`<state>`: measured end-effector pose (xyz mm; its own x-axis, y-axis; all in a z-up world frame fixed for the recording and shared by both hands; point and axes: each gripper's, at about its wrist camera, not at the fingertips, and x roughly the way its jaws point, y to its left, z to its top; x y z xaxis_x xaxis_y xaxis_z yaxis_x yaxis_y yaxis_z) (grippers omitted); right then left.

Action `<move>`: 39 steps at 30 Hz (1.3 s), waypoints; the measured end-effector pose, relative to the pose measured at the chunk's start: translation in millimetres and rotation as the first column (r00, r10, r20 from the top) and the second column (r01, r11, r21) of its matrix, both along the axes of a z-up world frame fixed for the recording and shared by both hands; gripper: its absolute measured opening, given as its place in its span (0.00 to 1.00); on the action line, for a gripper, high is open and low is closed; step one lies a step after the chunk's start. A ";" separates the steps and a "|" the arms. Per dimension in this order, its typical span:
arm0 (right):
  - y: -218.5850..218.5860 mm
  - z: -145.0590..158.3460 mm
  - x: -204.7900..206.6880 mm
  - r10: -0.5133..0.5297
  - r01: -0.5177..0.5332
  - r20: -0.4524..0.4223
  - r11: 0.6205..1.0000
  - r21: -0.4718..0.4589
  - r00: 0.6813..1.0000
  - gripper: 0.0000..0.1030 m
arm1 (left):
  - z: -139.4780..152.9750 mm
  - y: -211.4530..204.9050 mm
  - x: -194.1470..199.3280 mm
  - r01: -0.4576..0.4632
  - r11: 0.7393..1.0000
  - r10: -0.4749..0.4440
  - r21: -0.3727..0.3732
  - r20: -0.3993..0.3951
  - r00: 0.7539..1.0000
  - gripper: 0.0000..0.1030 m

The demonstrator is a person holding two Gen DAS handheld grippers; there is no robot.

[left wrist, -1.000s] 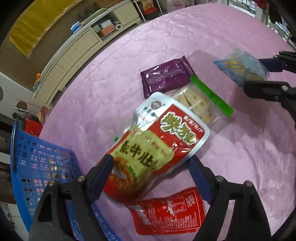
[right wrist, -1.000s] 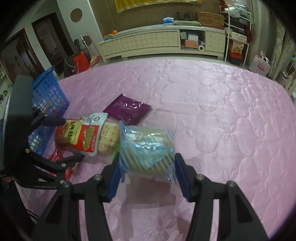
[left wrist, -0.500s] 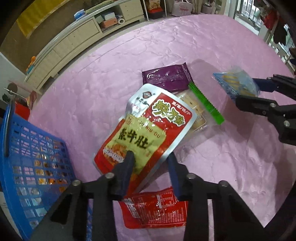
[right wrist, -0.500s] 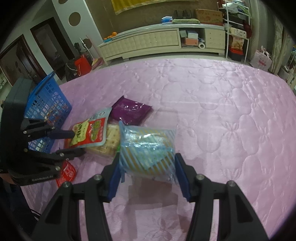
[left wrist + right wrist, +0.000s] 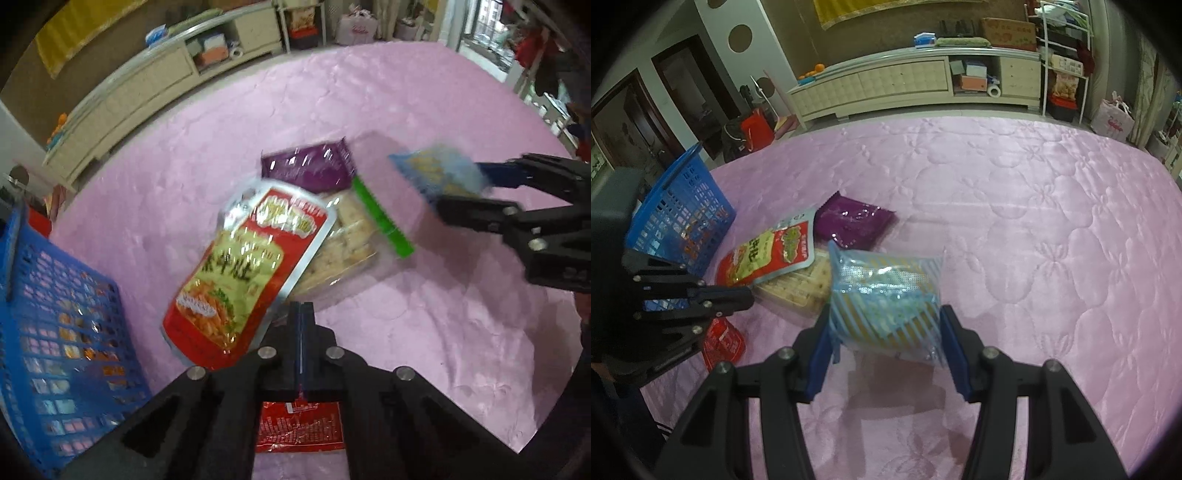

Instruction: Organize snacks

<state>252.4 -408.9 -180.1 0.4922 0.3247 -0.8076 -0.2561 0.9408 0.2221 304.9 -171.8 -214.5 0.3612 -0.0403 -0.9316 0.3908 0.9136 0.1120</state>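
Snacks beside the blue basket [image 5: 55, 332]: our left gripper [image 5: 301, 314] pinches the red pouch [image 5: 251, 269], our right gripper [image 5: 886, 332] clamps the blue striped bag [image 5: 886, 295].

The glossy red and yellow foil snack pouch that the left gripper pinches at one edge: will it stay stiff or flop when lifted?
The glossy red and yellow foil snack pouch looks flat and thin, so it probably sags from its pinched edge. Its shiny film may slip between the left gripper fingers. Probably light.

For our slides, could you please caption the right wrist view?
Right gripper holds a blue striped snack bag above the pink tablecloth, blue basket at left.
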 end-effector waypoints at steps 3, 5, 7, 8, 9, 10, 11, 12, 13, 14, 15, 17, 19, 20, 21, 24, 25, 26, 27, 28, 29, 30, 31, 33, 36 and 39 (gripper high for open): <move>1.7 1.9 -0.9 0.004 -0.004 0.008 1.000 0.003 1.000 0.58 | 11.6 -2.8 -4.9 0.020 1.000 -0.020 0.015 0.036 0.999 0.00; 2.2 1.5 -0.7 0.003 -0.003 0.006 1.000 0.003 1.000 0.58 | 18.0 -7.4 -1.1 0.026 1.000 -0.027 0.013 0.045 0.999 0.00; 1.2 1.6 -0.5 0.001 -0.001 0.003 1.000 0.001 1.000 0.58 | 22.4 -5.3 -3.3 0.019 1.000 -0.020 0.019 0.055 0.998 0.00; 1.1 2.5 -1.0 0.000 0.000 0.005 1.000 0.003 1.000 0.58 | 24.1 -5.1 -4.0 0.016 1.000 -0.018 0.019 0.059 0.998 0.00; 1.1 3.7 -1.8 0.000 0.000 0.007 1.000 0.004 1.000 0.58 | 28.1 -4.3 -6.5 0.014 1.000 -0.015 0.015 0.065 0.998 0.00; 1.5 5.4 -2.4 0.001 -0.001 0.011 1.000 0.003 1.000 0.58 | 31.6 -3.6 -9.2 0.014 1.000 -0.015 0.012 0.072 0.997 0.00; 1.8 7.2 -3.3 0.000 0.000 0.014 1.000 0.005 1.000 0.58 | 36.8 -0.6 -14.5 0.014 1.000 -0.014 0.009 0.079 0.997 0.00; 2.1 9.0 -4.1 0.000 -0.001 0.018 1.000 0.005 1.000 0.58 | 42.5 1.1 -17.5 0.012 1.000 -0.013 0.006 0.092 0.996 0.00; 3.3 12.2 -6.0 0.002 -0.002 0.025 1.000 0.002 1.000 0.58 | 45.9 -0.4 -13.6 0.011 1.000 -0.011 0.005 0.098 0.995 0.00; 4.7 15.4 -8.0 0.004 -0.004 0.034 1.000 0.002 0.999 0.58 | 51.9 1.8 -16.1 0.008 1.000 -0.008 -0.003 0.109 0.994 0.00; 5.7 19.4 -9.5 0.006 -0.006 0.046 1.000 0.008 0.999 0.58 | 56.2 -2.0 -14.8 0.005 1.000 -0.003 -0.010 0.116 0.993 0.00; 10.3 29.0 -12.4 0.000 -0.001 0.057 1.000 0.012 0.998 0.58 | 64.2 1.0 -17.4 -0.004 1.000 0.007 -0.023 0.131 0.991 0.00; 16.3 41.9 -17.5 0.005 -0.005 0.087 1.000 0.007 0.996 0.58 | 75.1 8.3 -23.2 -0.022 0.999 0.029 -0.048 0.145 0.989 0.00; 18.7 46.5 -19.5 0.007 -0.007 0.093 1.000 0.007 0.996 0.58 | 77.5 10.7 -24.1 -0.027 0.998 0.035 -0.057 0.148 0.988 0.00; 21.7 52.2 -21.7 0.006 -0.007 0.099 1.000 0.009 0.995 0.58 | 84.2 14.5 -27.9 -0.030 0.997 0.041 -0.070 0.157 0.987 0.00; 33.4 70.3 -27.6 0.011 -0.013 0.114 1.000 0.016 0.993 0.58 | 100.6 24.3 -37.8 -0.033 0.995 0.050 -0.091 0.186 0.981 0.00; 38.8 77.3 -29.3 0.017 -0.020 0.120 1.000 0.017 0.993 0.58 | 105.2 27.0 -40.1 -0.033 0.995 0.052 -0.096 0.194 0.980 0.00; 44.5 84.1 -30.8 0.025 -0.027 0.126 1.000 0.016 0.992 0.58 | 110.8 31.0 -44.6 -0.033 0.994 0.054 -0.104 0.204 0.977 0.00; 50.4 90.5 -32.9 0.033 -0.035 0.135 0.999 0.011 0.990 0.58 | 118.2 35.8 -49.9 -0.037 0.993 0.061 -0.111 0.217 0.974 0.00; 57.3 98.1 -35.3 0.043 -0.044 0.147 0.999 0.004 0.988 0.58 | 123.3 39.7 -52.7 -0.040 0.992 0.066 -0.117 0.225 0.972 0.00; 64.1 105.1 -37.7 0.052 -0.053 0.158 0.999 -0.002 0.986 0.58 | 128.6 45.4 -55.7 -0.044 0.991 0.072 -0.123 0.235 0.969 0.00; 70.7 111.5 -39.4 0.063 -0.062 0.166 0.998 -0.007 0.984 0.58 | 136.2 51.3 -61.9 -0.050 0.990 0.082 -0.130 0.248 0.965 0.00; 78.9 119.1 -41.9 0.075 -0.074 0.177 0.997 -0.010 0.981 0.58 | 141.4 56.3 -66.5 -0.055 0.989 0.089 -0.135 0.257 0.962 0.00; 93.9 130.8 -45.3 0.096 -0.095 0.190 0.995 -0.013 0.977 0.58 | 155.3 70.8 -76.9 -0.069 0.987 0.109 -0.148 0.277 0.955 0.00; 114.2 141.3 -51.9 0.127 -0.124 0.203 0.992 -0.029 0.971 0.58 | 173.3 95.4 -92.0 -0.095 0.983 0.140 -0.160 0.303 0.942 0.00; 134.5 149.3 -56.6 0.162 -0.154 0.219 0.987 -0.055 0.962 0.58 | 180.3 118.8 -97.8 -0.116 0.981 0.162 -0.158 0.321 0.933 0.00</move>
